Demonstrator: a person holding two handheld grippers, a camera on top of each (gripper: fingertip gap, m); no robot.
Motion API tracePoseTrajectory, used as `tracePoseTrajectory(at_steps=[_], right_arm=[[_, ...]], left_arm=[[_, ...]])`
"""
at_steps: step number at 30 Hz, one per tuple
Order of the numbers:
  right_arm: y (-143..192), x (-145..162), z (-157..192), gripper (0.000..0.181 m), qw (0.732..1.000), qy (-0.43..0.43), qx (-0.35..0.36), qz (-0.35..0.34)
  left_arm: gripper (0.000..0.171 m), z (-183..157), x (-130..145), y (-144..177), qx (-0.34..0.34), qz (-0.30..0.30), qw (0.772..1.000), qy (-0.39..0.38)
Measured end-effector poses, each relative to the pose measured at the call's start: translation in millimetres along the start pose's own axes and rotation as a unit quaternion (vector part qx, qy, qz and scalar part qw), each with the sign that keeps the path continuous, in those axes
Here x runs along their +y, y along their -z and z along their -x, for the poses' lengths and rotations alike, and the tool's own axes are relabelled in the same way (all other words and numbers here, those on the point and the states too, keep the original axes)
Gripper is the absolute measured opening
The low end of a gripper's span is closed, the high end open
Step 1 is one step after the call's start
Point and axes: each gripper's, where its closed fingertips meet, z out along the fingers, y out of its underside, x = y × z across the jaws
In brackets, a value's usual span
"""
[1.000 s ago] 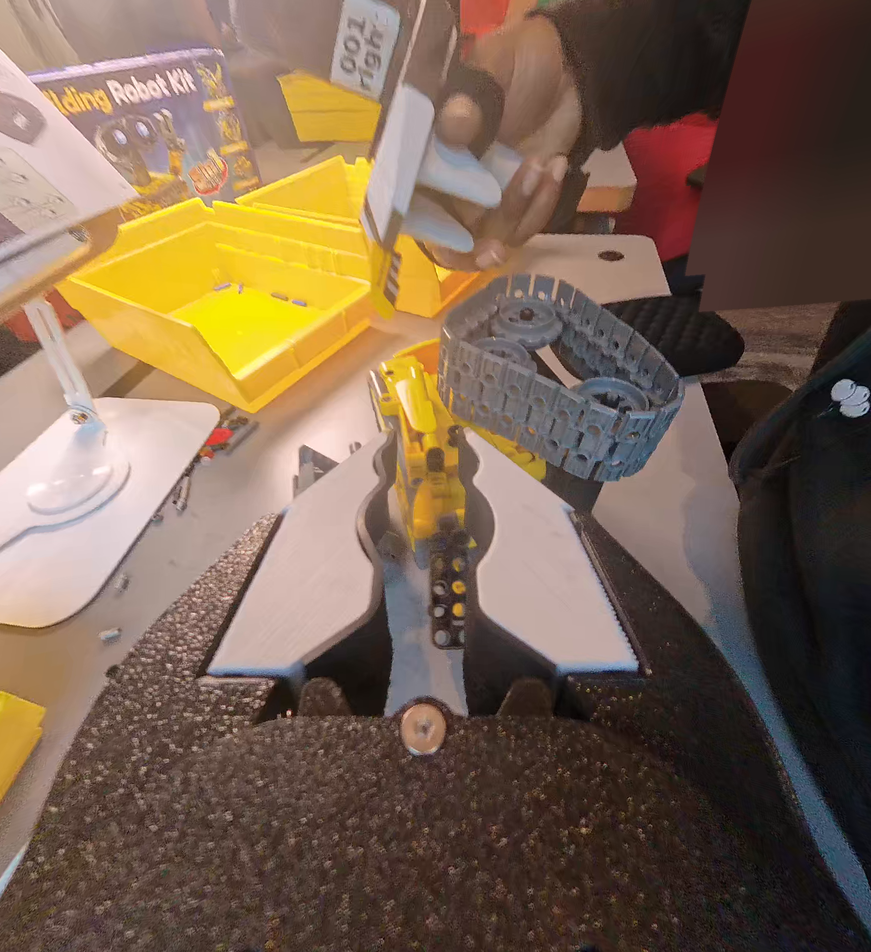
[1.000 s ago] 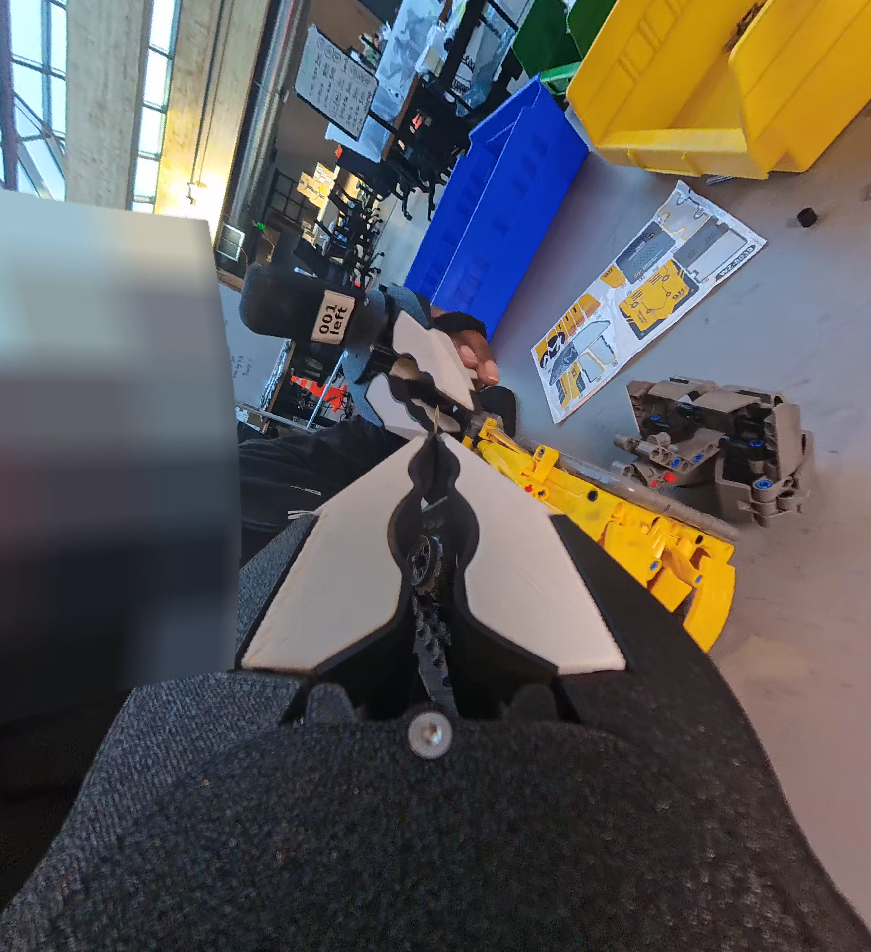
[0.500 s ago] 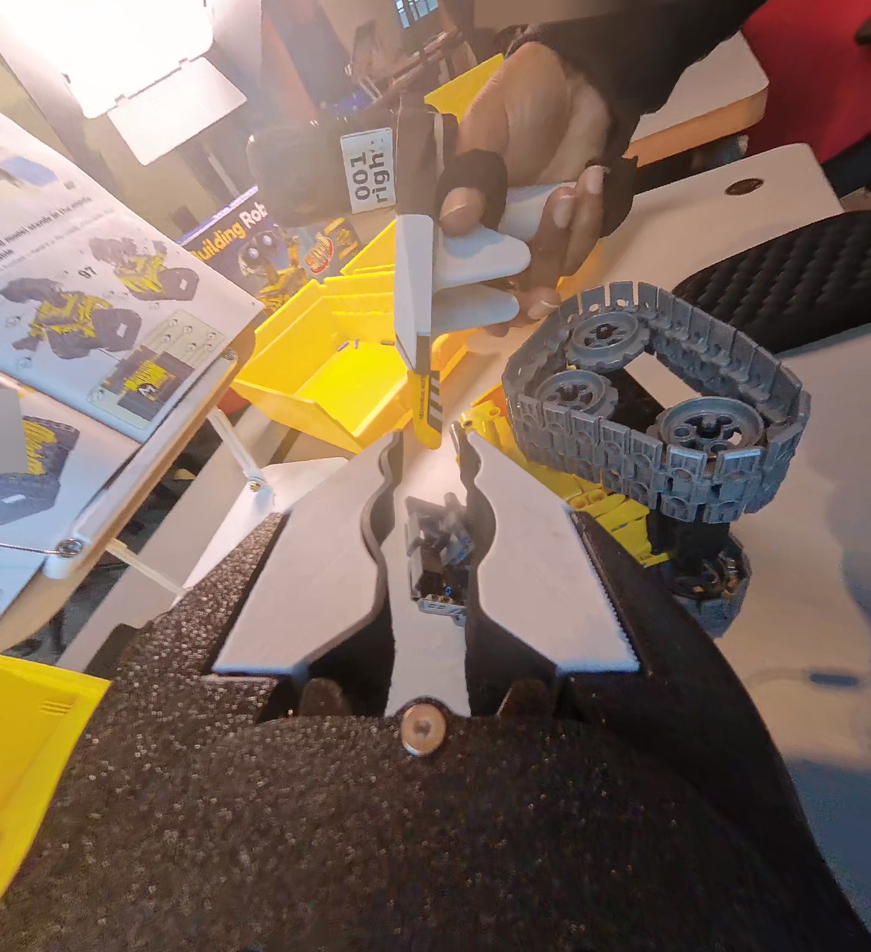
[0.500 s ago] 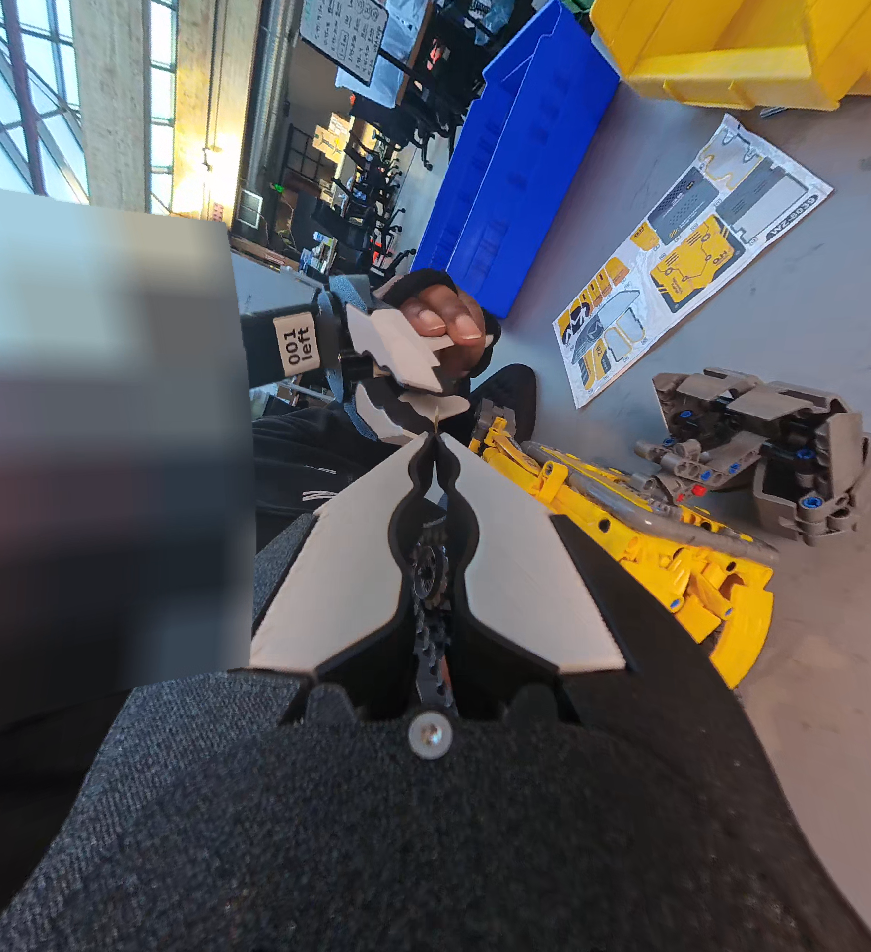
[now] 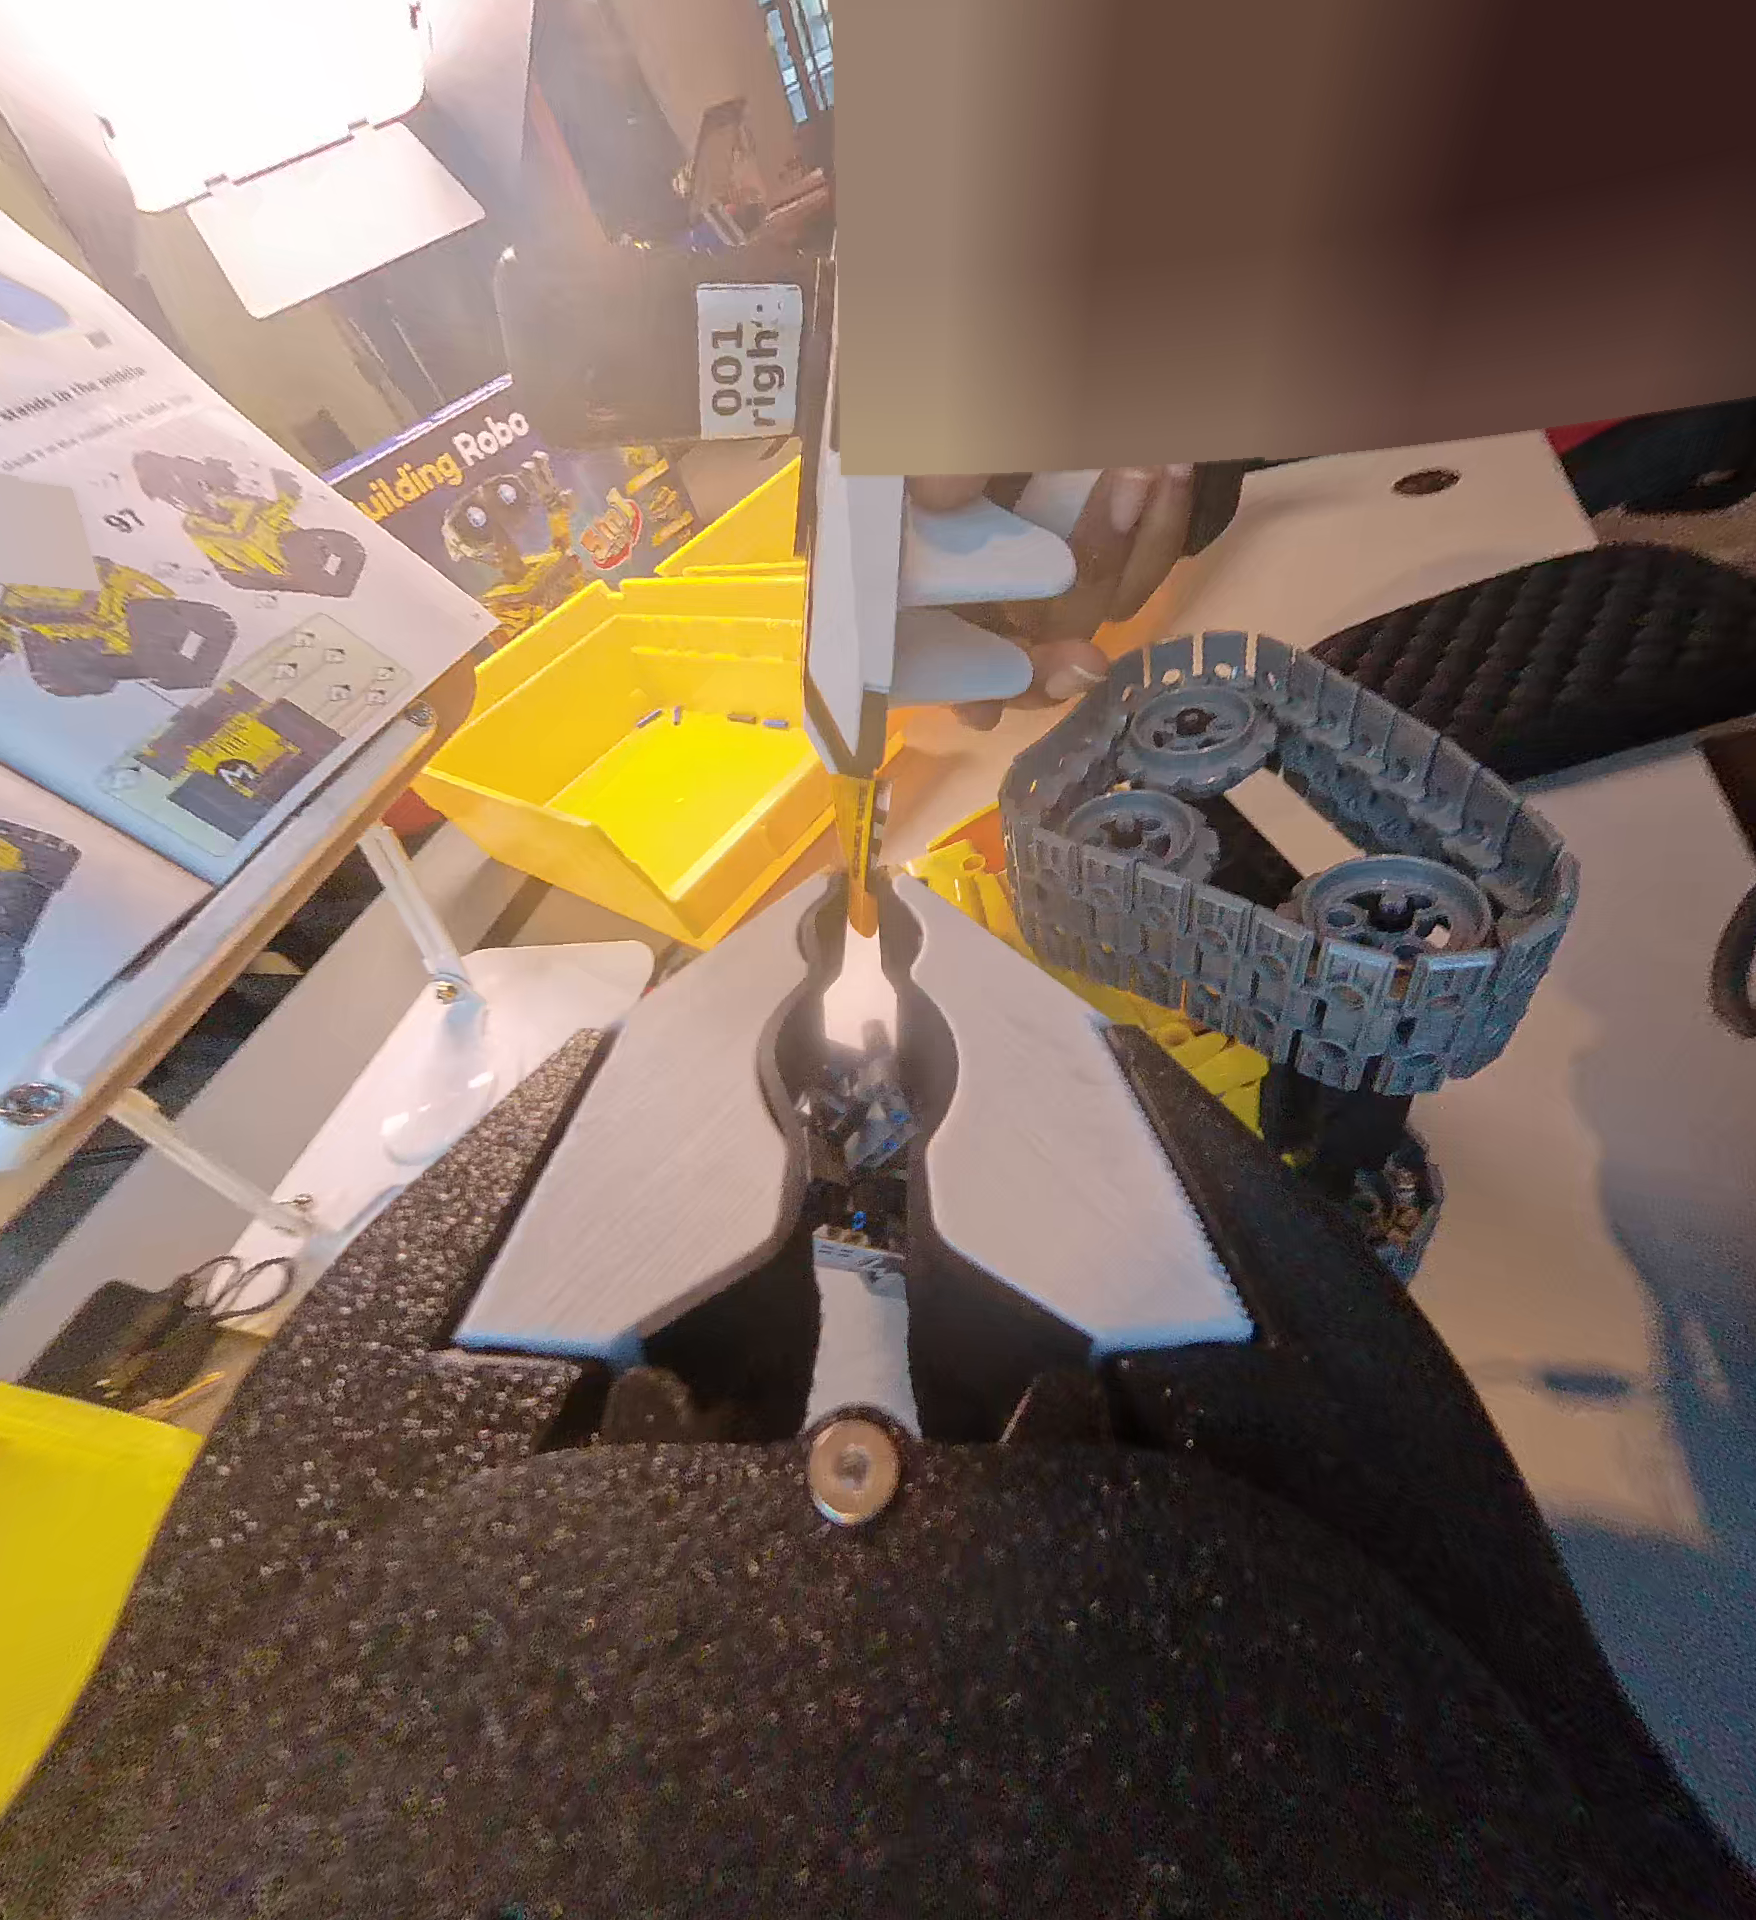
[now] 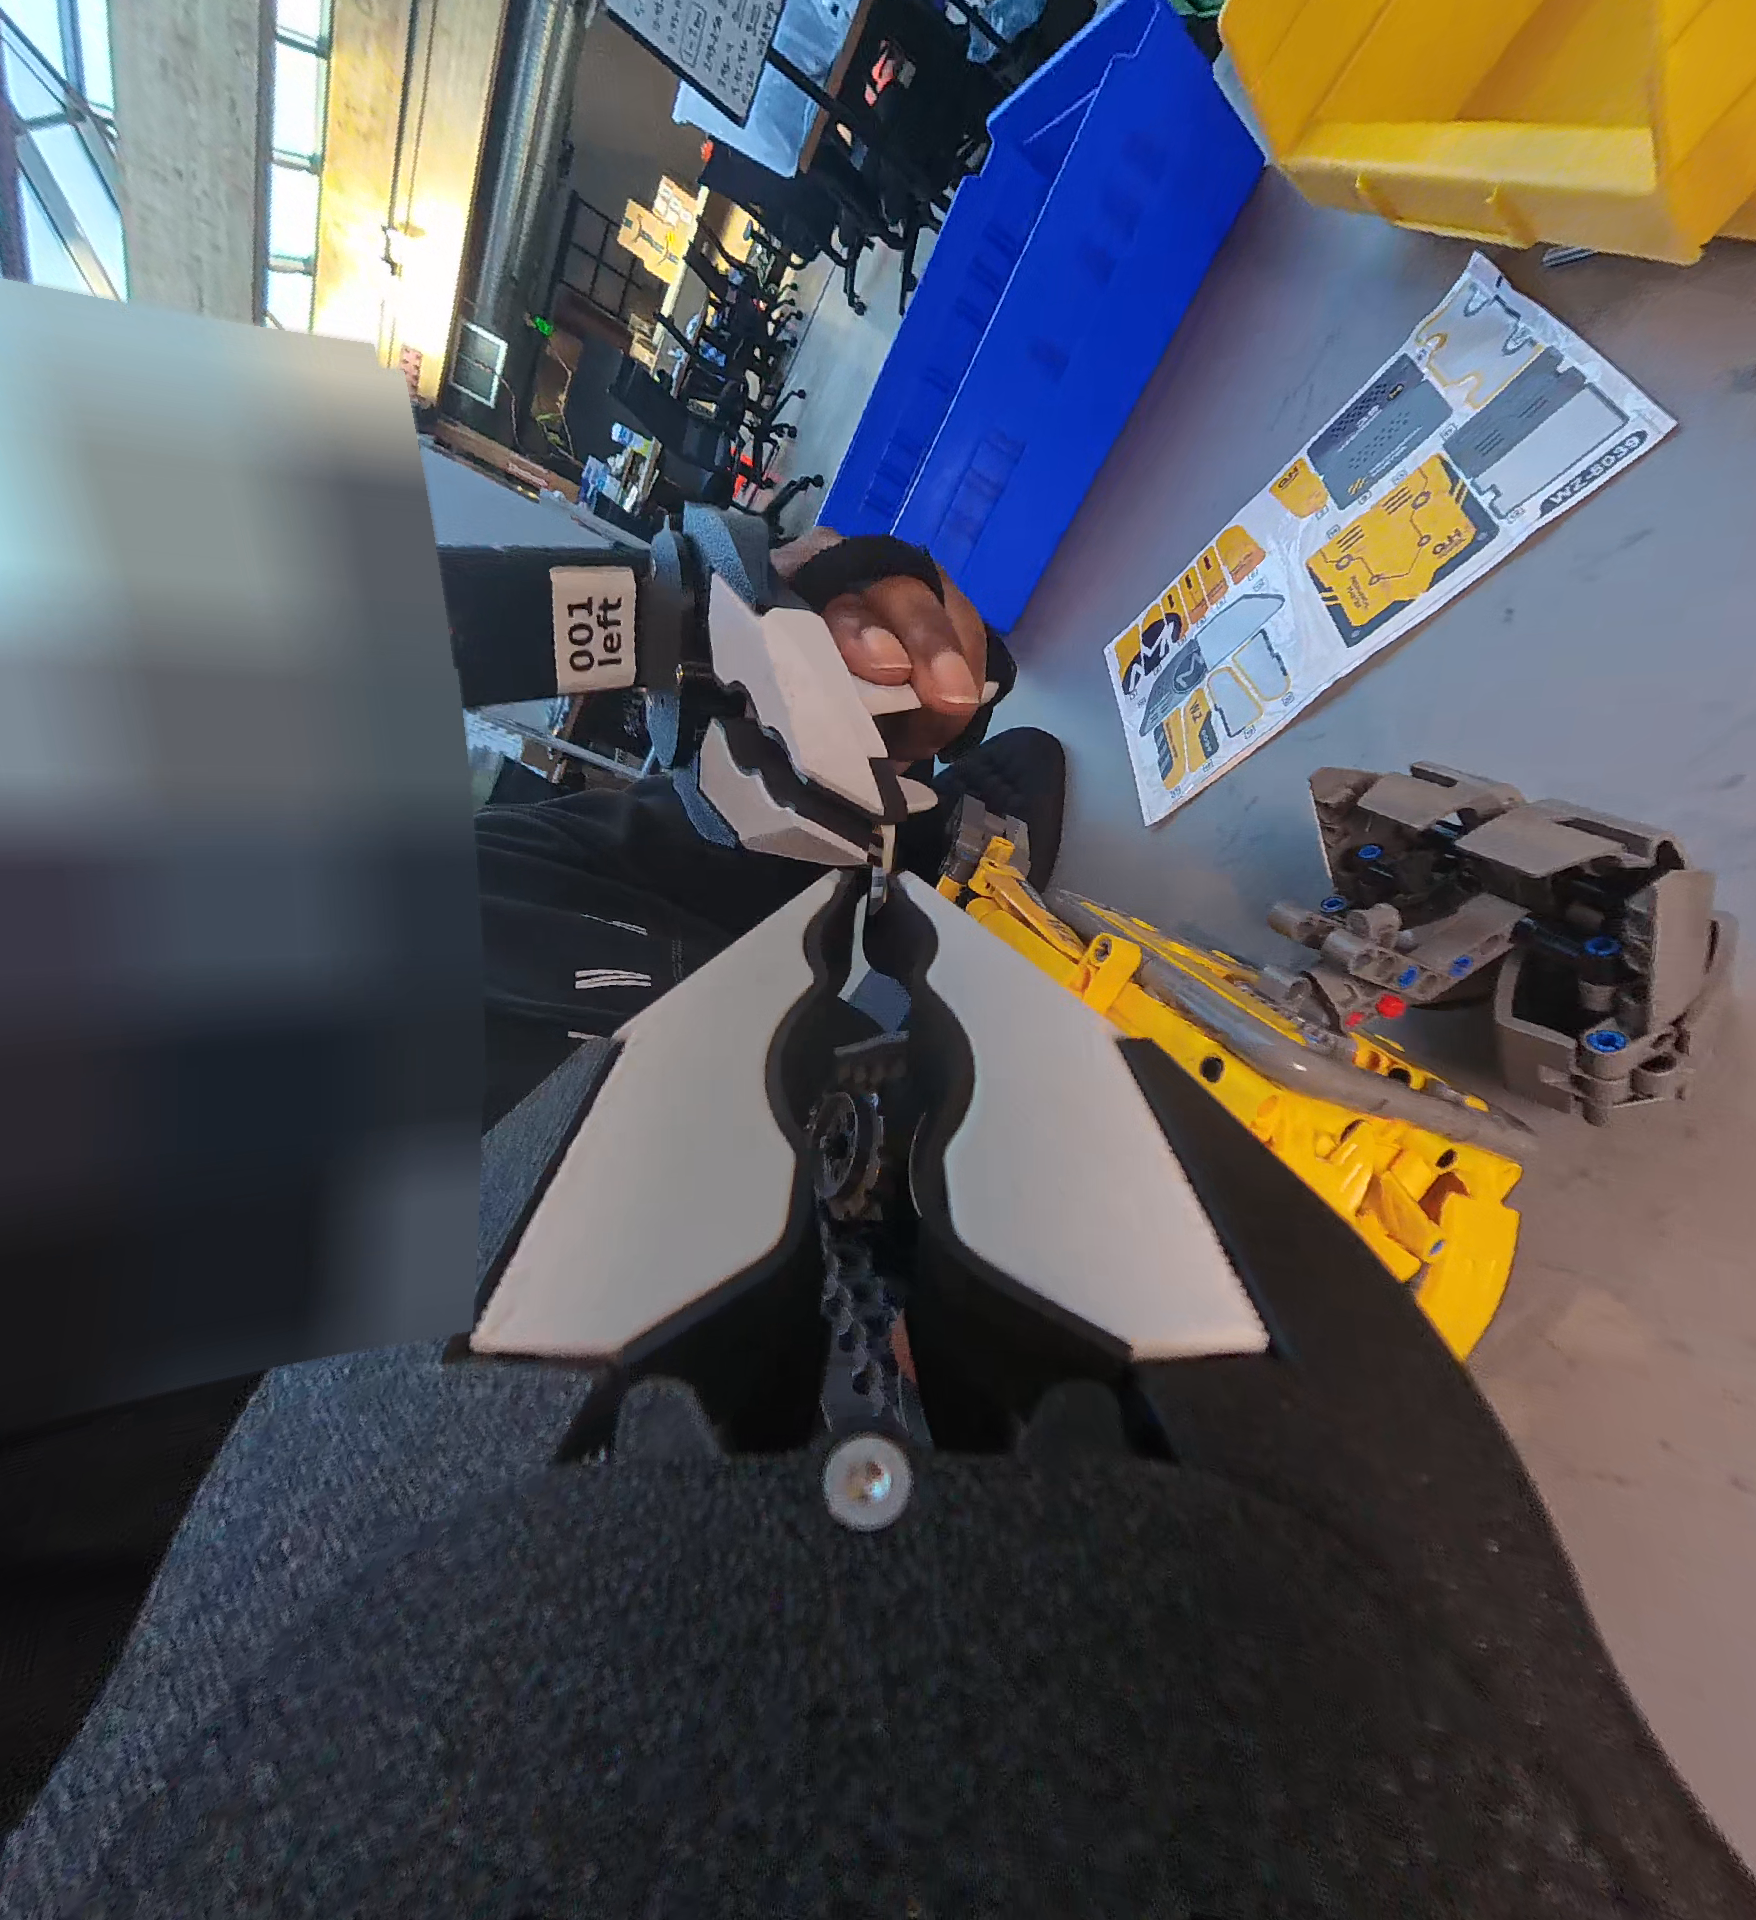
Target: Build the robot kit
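Observation:
A thin yellow strip with black stripes (image 5: 858,831) hangs between the two grippers. My right gripper (image 5: 853,753) comes down from above in the left wrist view, shut on the strip's upper end. My left gripper (image 5: 863,894) has its tips closed on the lower end. In the right wrist view my right gripper (image 6: 869,883) pinches the strip (image 6: 879,868), and the left gripper (image 6: 882,826) meets it tip to tip. A grey tracked wheel assembly (image 5: 1269,935) stands on a yellow model just right of the left gripper.
The yellow model (image 6: 1269,1091) and a grey block assembly (image 6: 1528,935) lie on the grey table. A sticker sheet (image 6: 1373,520), a blue bin (image 6: 1040,291) and yellow bins (image 5: 666,790) lie beyond. An instruction booklet on a stand (image 5: 126,623) is at the left. My left and right fingertips are right by each other.
My left gripper rose off the yellow model and its jaws narrowed onto the strip's lower end. The right gripper brought the strip down to meet it.

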Motion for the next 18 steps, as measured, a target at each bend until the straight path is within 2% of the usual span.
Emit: tracePoseTrajectory(at_steps=[5,8,13,16,18], right_arm=[[1.1,1.5,3.4,0.018,0.997,0.077,0.017,0.017],[1.8,4.9,5.1,0.024,0.985,0.166,0.035,0.037],[7.2,-0.3,7.6,0.024,0.925,0.366,0.093,0.053],[5.0,-0.2,4.9,0.025,0.888,0.436,0.127,0.074],[1.8,2.9,2.7,0.024,0.875,0.456,0.137,0.091]], left_arm=[[0.004,-0.3,-6.7,3.8,0.042,-0.031,0.995,0.079],[0.004,0.0,-8.9,6.0,0.054,-0.041,0.992,0.104],[0.006,-1.1,-4.9,5.6,0.052,-0.031,0.993,0.102],[0.007,-3.3,-2.2,2.8,0.046,-0.019,0.995,0.09],[0.007,-4.5,-2.0,1.5,0.04,-0.014,0.996,0.082]])
